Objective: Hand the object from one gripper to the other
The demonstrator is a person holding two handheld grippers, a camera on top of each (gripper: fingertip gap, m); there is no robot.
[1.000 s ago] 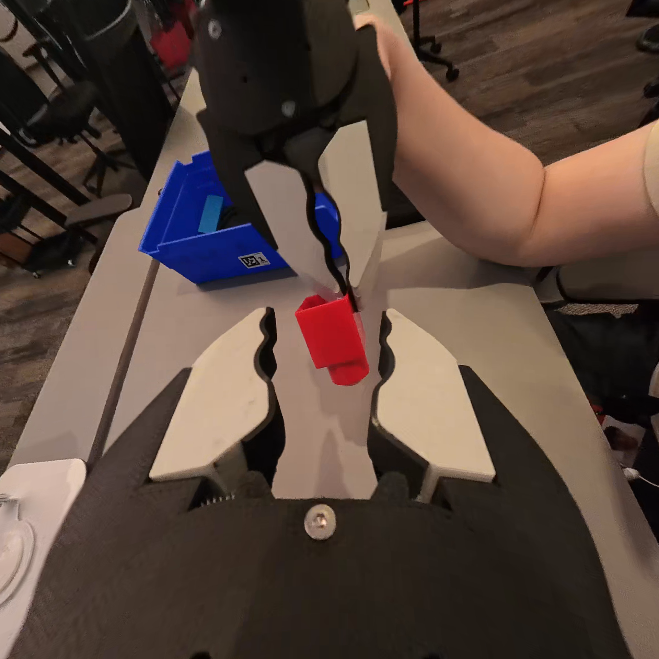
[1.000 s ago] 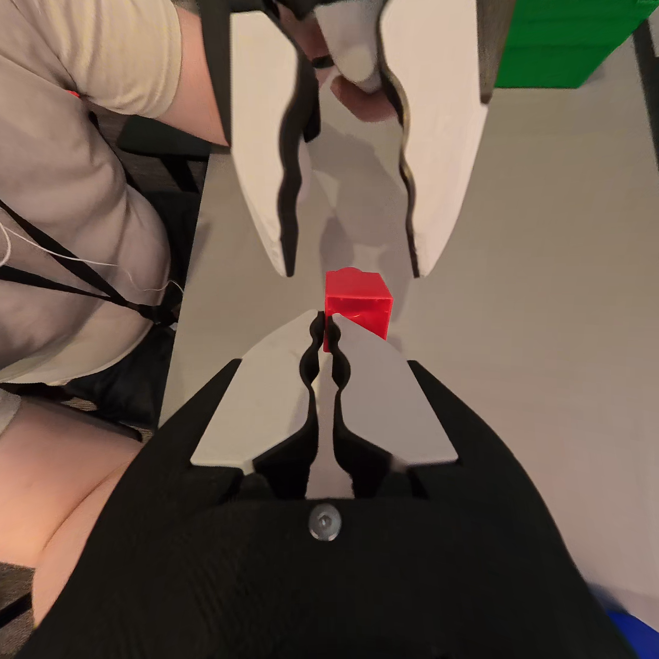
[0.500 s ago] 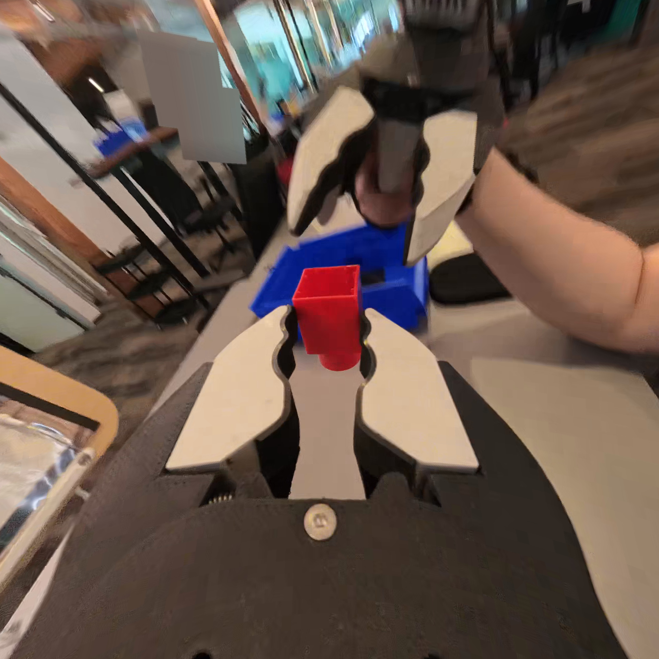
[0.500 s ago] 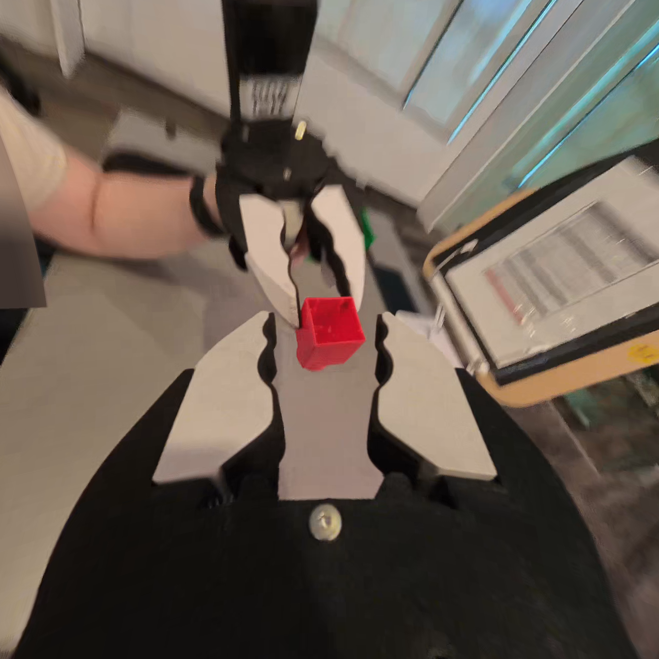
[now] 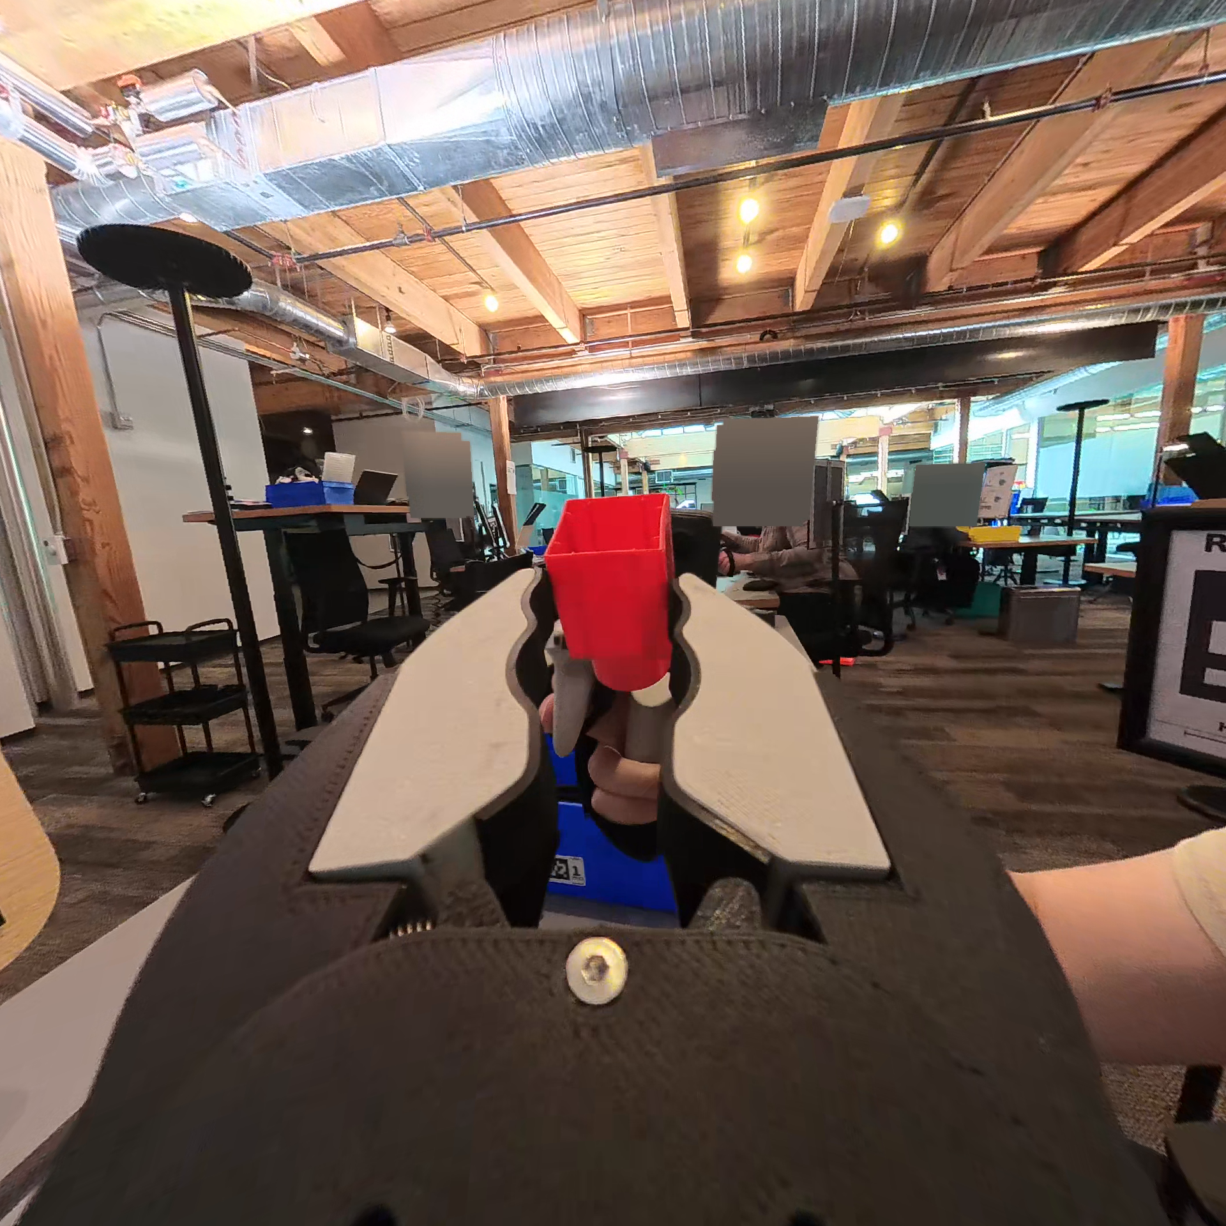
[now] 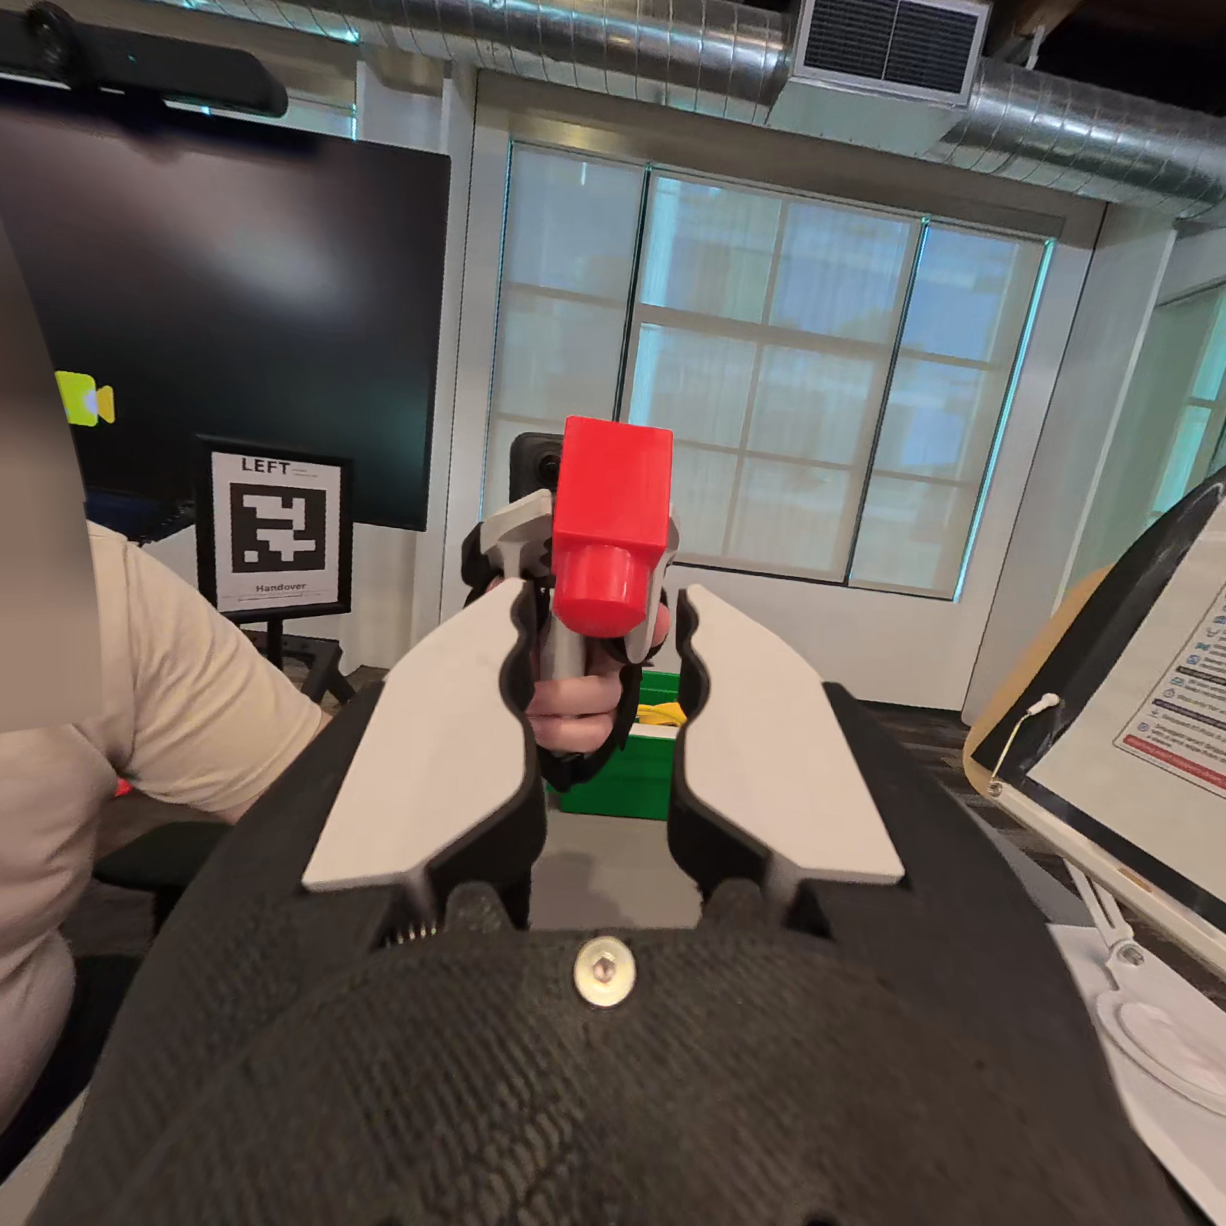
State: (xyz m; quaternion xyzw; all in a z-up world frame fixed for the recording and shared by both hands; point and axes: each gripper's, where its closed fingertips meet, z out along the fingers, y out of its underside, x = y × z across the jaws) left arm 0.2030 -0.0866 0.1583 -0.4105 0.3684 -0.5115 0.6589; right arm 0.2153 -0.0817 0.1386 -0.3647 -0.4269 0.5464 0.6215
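The red object (image 5: 610,584), a hollow square cup with a round stub on its base, is held in the air. My left gripper (image 5: 607,597) is shut on its sides, open end up. In the right wrist view the red object (image 6: 613,524) shows its stub toward the camera, and the left gripper's fingers (image 6: 514,531) clamp it from behind. My right gripper (image 6: 604,590) is open and empty, its fingertips just short of the stub and not touching it. Its fingers (image 5: 570,703) show below the object in the left wrist view.
A blue bin (image 5: 610,876) stands on the table below the left gripper. A green bin (image 6: 617,776) stands on the grey table (image 6: 597,862) beyond the right gripper. A framed board (image 6: 1128,696) leans at the right. The person's torso (image 6: 133,696) is at the left. Only a small space, under 4 cm, lies between the two pairs of fingers.
The right gripper let go of the red object and opened. The left gripper closed on it. Both grippers rose and tilted up from the table to face each other.
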